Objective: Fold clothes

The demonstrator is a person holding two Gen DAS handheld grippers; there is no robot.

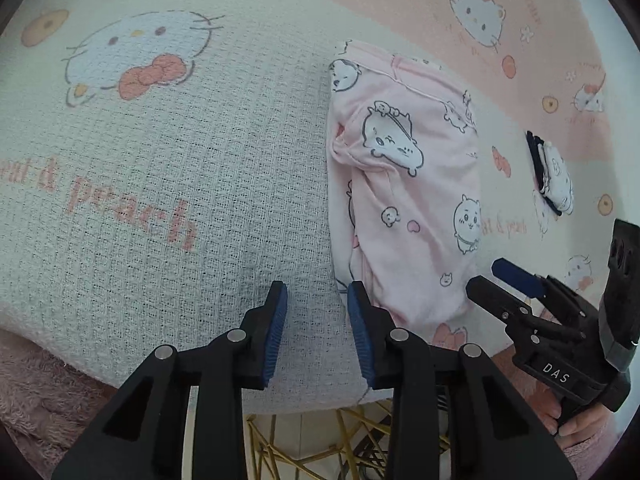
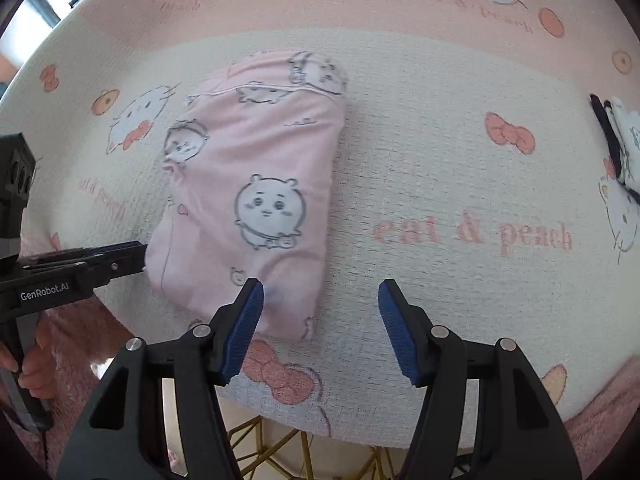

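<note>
**Folded pink garment lies between our two grippers**

While we hold both tools above the near edge of the blanket-covered surface, neither one grips anything. Our left gripper (image 1: 317,304) has its blue pads (image 1: 276,332) partly spread with only the woven blanket (image 1: 180,184) showing in the gap; its right pad stands just beside the near left corner of the folded garment, and we cannot tell whether it touches the cloth. Our right gripper (image 2: 320,304) has its pads spread wide, the left one over the garment's near end and the right one over bare blanket. Below both tools, past the blanket's near edge, we see thin gold-coloured rods (image 2: 256,436) of a frame.

Just beyond the fingertips lies the pink pyjama piece (image 1: 404,184), printed with white cartoon animals and folded into a long narrow packet that runs from the near edge toward the middle of the blanket. Its far end shows a thin piped seam (image 2: 272,88).

Farther right, well apart from the pink packet, a smaller folded black-and-white item (image 1: 554,176) rests on the blanket near its right side. Beyond that, the blanket's cat-face and bow prints continue onto a pink band (image 2: 320,12) at the far edge.

At the sides, a hand (image 2: 28,360) in a fuzzy pink sleeve holds each tool.
</note>
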